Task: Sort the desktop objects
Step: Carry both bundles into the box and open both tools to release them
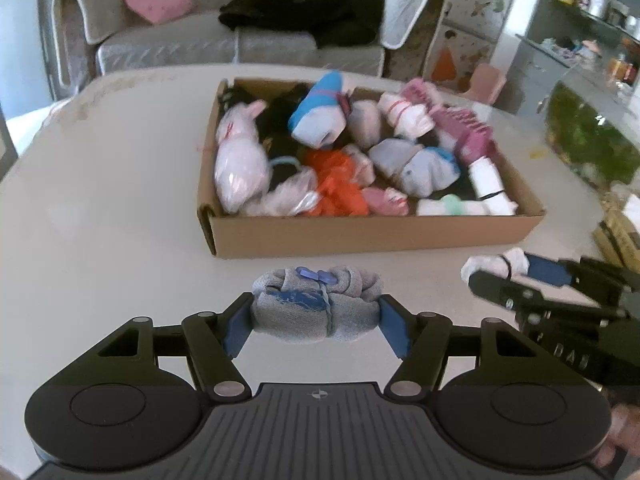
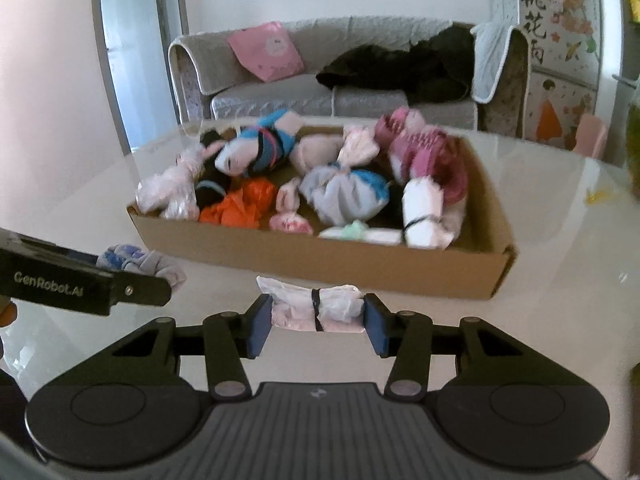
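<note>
My left gripper (image 1: 316,320) is shut on a grey-blue sock bundle (image 1: 316,308) tied with blue string, held just in front of the cardboard box (image 1: 360,236). My right gripper (image 2: 318,320) is shut on a white sock bundle (image 2: 316,304) bound with a black band, also in front of the box (image 2: 320,260). The box holds several rolled sock bundles in pink, white, blue, orange and black. Each gripper shows in the other's view: the right one (image 1: 496,276) at right, the left one (image 2: 132,276) at left.
The box stands on a pale glossy table (image 1: 100,200). Beyond the table is a grey sofa (image 1: 240,44) with a pink cushion and dark clothing. A green plant (image 1: 588,140) and shelves stand at the right.
</note>
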Tool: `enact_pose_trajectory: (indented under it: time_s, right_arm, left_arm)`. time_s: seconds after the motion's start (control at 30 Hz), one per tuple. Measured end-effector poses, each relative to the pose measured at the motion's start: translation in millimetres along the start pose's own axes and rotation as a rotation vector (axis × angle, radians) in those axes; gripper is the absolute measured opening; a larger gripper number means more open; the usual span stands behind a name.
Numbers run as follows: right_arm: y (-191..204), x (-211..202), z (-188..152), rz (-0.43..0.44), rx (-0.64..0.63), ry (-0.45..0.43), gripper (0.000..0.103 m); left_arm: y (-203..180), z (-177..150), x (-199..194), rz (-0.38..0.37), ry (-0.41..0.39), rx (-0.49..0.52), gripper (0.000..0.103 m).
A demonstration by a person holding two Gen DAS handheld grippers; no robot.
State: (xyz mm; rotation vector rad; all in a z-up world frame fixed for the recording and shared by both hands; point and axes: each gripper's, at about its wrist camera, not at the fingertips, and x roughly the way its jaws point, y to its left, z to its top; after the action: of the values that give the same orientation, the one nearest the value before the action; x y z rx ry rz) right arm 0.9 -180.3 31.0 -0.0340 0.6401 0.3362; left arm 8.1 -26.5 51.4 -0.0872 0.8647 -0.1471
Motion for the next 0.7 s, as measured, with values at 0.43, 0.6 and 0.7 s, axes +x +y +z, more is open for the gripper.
enact_pose_trajectory:
  time_s: [0.43,0.6,0.7]
  right_arm:
    - [-12,10,97,0.077,-0.048,-0.125,0.045]
    - [-21,31,110,0.087,-0.031,-0.109,0.045]
    - [-22,41,110,0.088,-0.04,-0.089,0.045]
  left_arm:
    - [-13,109,-29,-0.013,-0.146,0.071,0.072]
    - [-14,139,-6,0.011,-0.131,0.083,0.072]
    - [-9,151,12,0.024,-0.109,0.071,0.072]
